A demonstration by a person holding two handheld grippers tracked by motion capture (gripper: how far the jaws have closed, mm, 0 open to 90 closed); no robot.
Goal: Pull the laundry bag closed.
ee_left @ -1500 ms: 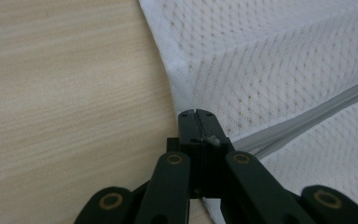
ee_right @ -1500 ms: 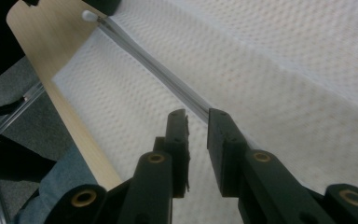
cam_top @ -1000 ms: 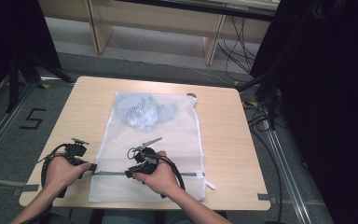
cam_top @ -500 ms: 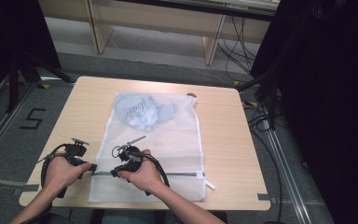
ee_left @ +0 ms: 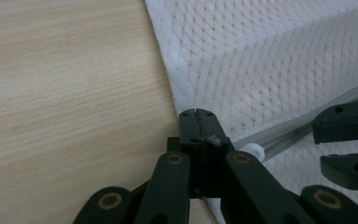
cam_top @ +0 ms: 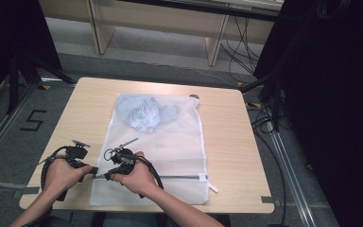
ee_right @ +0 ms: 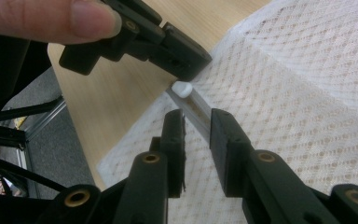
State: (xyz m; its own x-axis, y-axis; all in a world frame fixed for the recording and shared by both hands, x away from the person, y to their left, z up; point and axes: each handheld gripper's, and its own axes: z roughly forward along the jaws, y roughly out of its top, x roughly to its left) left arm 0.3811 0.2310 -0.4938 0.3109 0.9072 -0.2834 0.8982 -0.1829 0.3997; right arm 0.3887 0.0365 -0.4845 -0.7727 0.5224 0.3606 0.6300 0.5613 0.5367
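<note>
A white mesh laundry bag (cam_top: pixel 170 146) lies flat on the wooden table (cam_top: pixel 231 142), with a blue-grey garment (cam_top: pixel 144 113) inside its far end. A zipper (cam_top: pixel 179 177) runs across the bag's near part. My left gripper (ee_left: pixel 196 114) is shut on the bag's left edge (ee_left: pixel 168 79), just beside the zipper's white end piece (ee_left: pixel 251 150). My right gripper (ee_right: pixel 197 119) is open, its jaws straddling the zipper track (ee_right: pixel 200 109) a short way from that white piece (ee_right: pixel 182 88). The two grippers sit almost tip to tip at the bag's near left (cam_top: pixel 101 172).
The table's near edge lies close under both hands. Bare wood (cam_top: pixel 85 109) runs left of the bag and on its right side. A floor mark "5" (cam_top: pixel 33 120) is at left, cables (cam_top: pixel 264 118) and dark curtains at right, and wooden furniture legs (cam_top: pixel 215 45) behind.
My right hand has slid left along the zipper, from the bag's middle to right beside the left gripper. The left hand, the bag and the garment have stayed put.
</note>
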